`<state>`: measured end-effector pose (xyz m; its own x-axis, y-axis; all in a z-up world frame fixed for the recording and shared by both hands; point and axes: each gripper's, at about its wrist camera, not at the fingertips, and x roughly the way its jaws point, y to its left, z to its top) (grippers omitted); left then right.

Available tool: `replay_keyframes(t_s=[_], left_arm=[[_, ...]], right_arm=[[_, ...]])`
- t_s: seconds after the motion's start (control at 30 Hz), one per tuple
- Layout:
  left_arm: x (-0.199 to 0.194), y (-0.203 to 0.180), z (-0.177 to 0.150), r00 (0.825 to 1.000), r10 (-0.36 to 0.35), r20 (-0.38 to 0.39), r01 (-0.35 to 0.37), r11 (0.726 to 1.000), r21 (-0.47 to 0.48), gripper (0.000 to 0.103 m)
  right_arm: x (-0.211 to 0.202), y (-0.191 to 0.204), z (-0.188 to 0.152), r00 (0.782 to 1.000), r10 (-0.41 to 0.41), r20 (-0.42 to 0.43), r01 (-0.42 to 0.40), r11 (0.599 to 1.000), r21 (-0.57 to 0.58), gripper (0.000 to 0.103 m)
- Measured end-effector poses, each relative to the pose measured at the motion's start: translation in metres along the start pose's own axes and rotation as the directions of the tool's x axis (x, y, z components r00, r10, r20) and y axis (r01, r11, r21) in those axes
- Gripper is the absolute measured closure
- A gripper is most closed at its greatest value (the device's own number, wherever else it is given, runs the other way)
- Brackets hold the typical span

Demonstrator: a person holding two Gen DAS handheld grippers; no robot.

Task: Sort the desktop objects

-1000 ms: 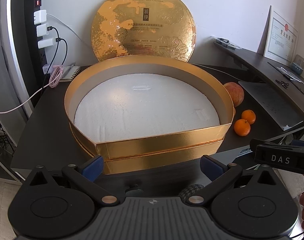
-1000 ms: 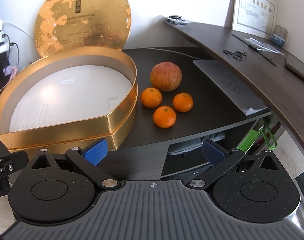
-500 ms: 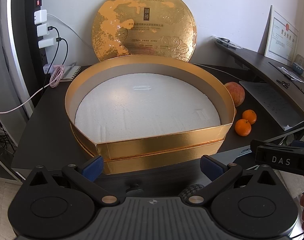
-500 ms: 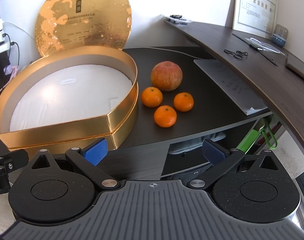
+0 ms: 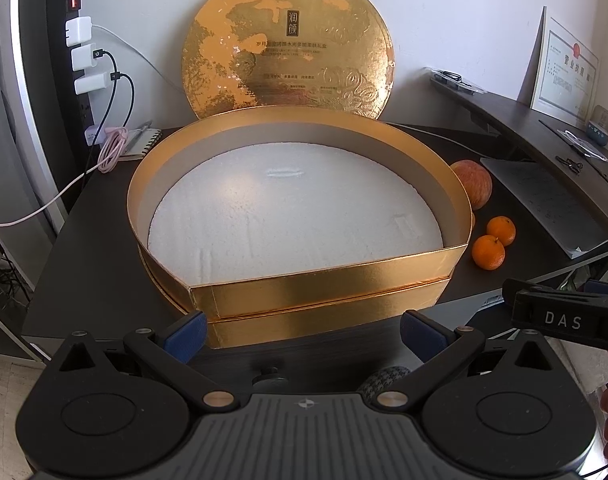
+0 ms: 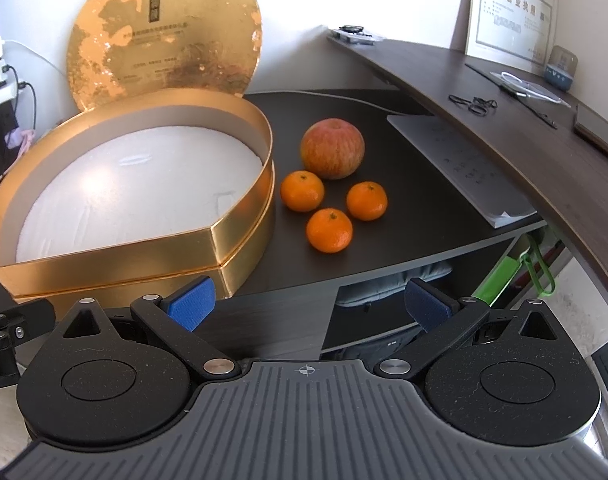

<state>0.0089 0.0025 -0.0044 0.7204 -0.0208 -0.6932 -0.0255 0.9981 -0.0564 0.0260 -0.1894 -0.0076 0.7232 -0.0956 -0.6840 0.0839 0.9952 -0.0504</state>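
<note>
Both tools hang level just off the near edge of the dark surface (image 6: 403,184), pointing forward over it. The left tool (image 5: 302,330) has its 2 blue-padded fingers (image 5: 186,332) spread wide apart with nothing between them, facing the gold box (image 5: 323,292). The right tool (image 6: 309,306) is likewise spread wide and empty, aimed toward the fruit. The box is a shiny gold-foil cardboard drum, rounded with 1 flat front wall, floored with grainy white foam. Its round gold lid (image 5: 288,40) stands upright against the wall behind it. Just right of the box on the surface lie 1 red-streaked apple (image 6: 331,148) and 3 smooth tangerines (image 6: 329,230), grouped close together in front of the apple; the left view shows only 2 of them. A flat grey sheet (image 6: 459,164) lies further right.
</note>
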Motion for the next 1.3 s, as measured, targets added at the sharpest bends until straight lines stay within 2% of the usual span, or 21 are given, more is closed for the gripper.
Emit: replay_keyframes(t_s=[0.1,0.17,0.43,0.53,0.77,0.93,1.0,1.17,1.23,1.3], left_arm=[[0.002,0.0,0.001,1.0,0.003,-0.004,-0.003,1.0,-0.001,0.0],[0.003,0.001,0.002,1.0,0.006,-0.007,-0.006,1.0,-0.005,0.001],[0.008,0.0,0.005,1.0,-0.005,-0.028,0.005,1.0,-0.004,0.001],[0.009,-0.003,0.007,0.999,-0.04,-0.029,0.04,0.999,0.007,0.001],[0.012,-0.012,0.008,0.993,-0.117,0.005,0.117,0.993,0.026,0.001],[0.019,-0.018,0.011,0.996,-0.084,0.006,0.084,0.996,0.03,0.001],[0.021,-0.02,0.013,0.998,-0.069,0.005,0.069,0.997,0.03,0.001],[0.028,-0.02,0.017,0.999,-0.029,-0.016,0.029,0.999,0.017,0.001],[0.031,-0.019,0.018,0.999,-0.015,-0.032,0.015,1.0,0.013,0.001],[0.032,-0.018,0.018,0.999,-0.013,-0.035,0.014,1.0,0.012,0.001]], right_arm=[[0.004,-0.003,0.0,1.0,-0.009,0.001,0.009,1.0,0.011,0.0],[0.009,-0.011,0.001,0.998,0.003,0.06,-0.006,0.999,0.05,0.0],[0.015,-0.03,0.008,0.994,-0.005,0.112,-0.006,0.995,0.104,0.0],[0.021,-0.039,0.009,0.996,0.019,0.091,-0.032,0.989,0.144,0.0],[0.031,-0.058,0.015,0.988,0.046,0.146,-0.076,0.976,0.205,0.0],[0.043,-0.071,0.016,0.967,0.15,0.204,-0.192,0.959,0.209,0.0],[0.049,-0.071,0.014,0.962,0.173,0.212,-0.215,0.957,0.196,0.0],[0.067,-0.061,0.009,0.963,0.182,0.197,-0.206,0.973,0.109,0.0],[0.072,-0.057,0.007,0.973,0.119,0.198,-0.139,0.986,0.091,0.0],[0.078,-0.055,0.006,0.975,0.109,0.192,-0.124,0.99,0.067,0.001]])
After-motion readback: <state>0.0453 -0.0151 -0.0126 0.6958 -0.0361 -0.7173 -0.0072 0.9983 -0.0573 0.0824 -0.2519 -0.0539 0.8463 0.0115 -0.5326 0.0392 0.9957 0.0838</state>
